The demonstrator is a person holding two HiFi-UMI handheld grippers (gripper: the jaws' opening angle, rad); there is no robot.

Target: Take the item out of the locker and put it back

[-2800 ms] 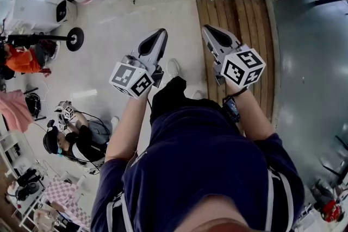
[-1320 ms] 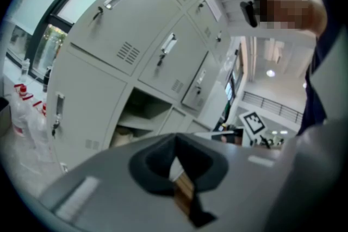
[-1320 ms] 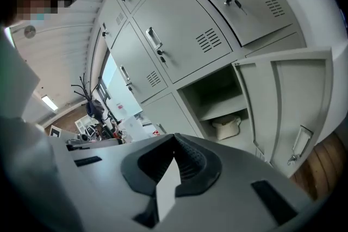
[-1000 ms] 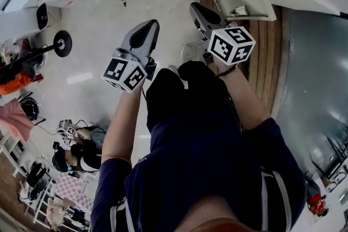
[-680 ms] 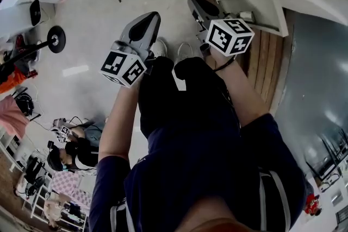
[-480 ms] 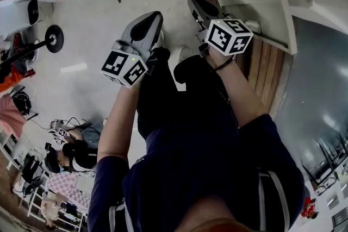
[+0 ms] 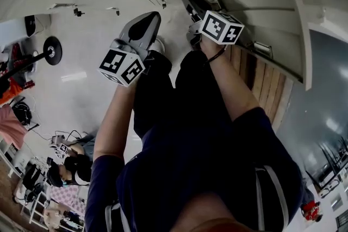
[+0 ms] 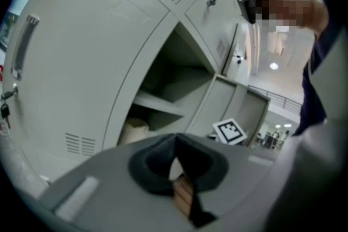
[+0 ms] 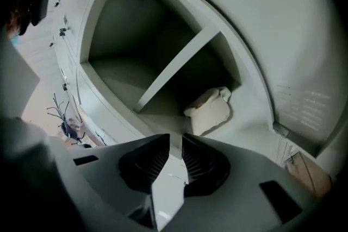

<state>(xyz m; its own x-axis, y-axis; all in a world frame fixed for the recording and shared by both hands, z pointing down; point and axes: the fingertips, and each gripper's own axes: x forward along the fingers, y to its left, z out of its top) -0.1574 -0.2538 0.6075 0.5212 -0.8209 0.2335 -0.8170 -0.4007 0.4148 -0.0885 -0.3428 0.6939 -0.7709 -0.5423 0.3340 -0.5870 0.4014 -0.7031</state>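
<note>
Item: the pale bag (image 9: 209, 111) is sitting untouched inside the open locker (image 9: 136, 24), below its shelf.
Left tongs (image 8: 175, 139): you are keeping them clenched, empty.
Right tongs (image 9: 175, 144): they have just been opening slightly, nothing between them.
Remaining: taking out, putting back.

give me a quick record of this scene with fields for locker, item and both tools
locker: open, its door swung out at the right of the head view
shelf: one, across the inside
item: cream, soft-looking bundle in the compartment under the shelf, untouched
left tool: jaws together, empty, pointed at the locker
right tool: jaws slightly apart, just been opening, nothing between them, item ahead of it
stage: item not yet taken out
</note>
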